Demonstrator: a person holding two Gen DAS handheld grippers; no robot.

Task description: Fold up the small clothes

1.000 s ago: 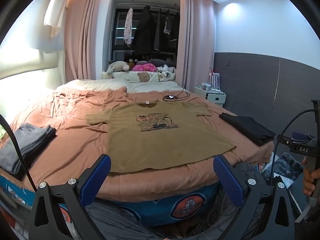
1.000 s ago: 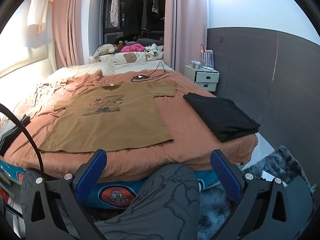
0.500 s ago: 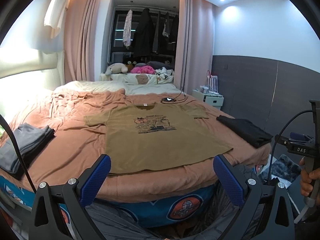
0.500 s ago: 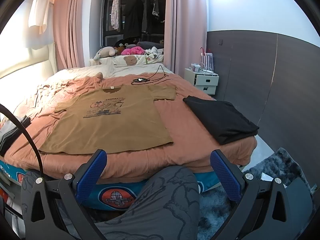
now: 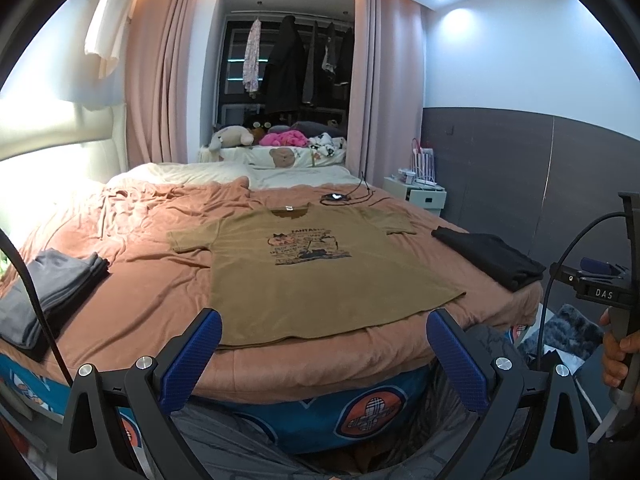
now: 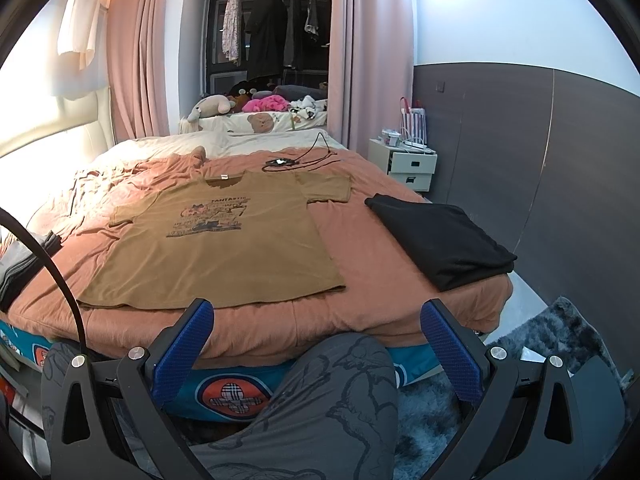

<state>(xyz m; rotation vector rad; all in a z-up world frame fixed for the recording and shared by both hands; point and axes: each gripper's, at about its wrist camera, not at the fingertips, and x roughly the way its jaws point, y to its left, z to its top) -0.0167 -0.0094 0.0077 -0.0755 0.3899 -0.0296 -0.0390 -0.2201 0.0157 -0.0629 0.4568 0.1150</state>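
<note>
Both are held wide apart and empty just off the near edge of the bed (image 5: 120,280): the left hand-held gripper (image 5: 322,354) and the right hand-held gripper (image 6: 316,342). A brown t-shirt (image 5: 320,276) is spread flat along that edge, print up. Folded grey clothes (image 5: 48,292) are seen at the left edge, a folded black garment (image 6: 440,236) near the right edge, cables (image 6: 296,160) farther back.

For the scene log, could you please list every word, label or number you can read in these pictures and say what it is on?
"FANTASTIC": top line of the print on the T-shirt, read in the right wrist view.
"DAS": label on the right gripper's body, seen from the left wrist view.
Lower lines of the T-shirt print: too small and blurred to read.
Neck tag of the T-shirt: too small to read.
Round emblems on the blue bed base: a plaid cross, no readable text.
</note>
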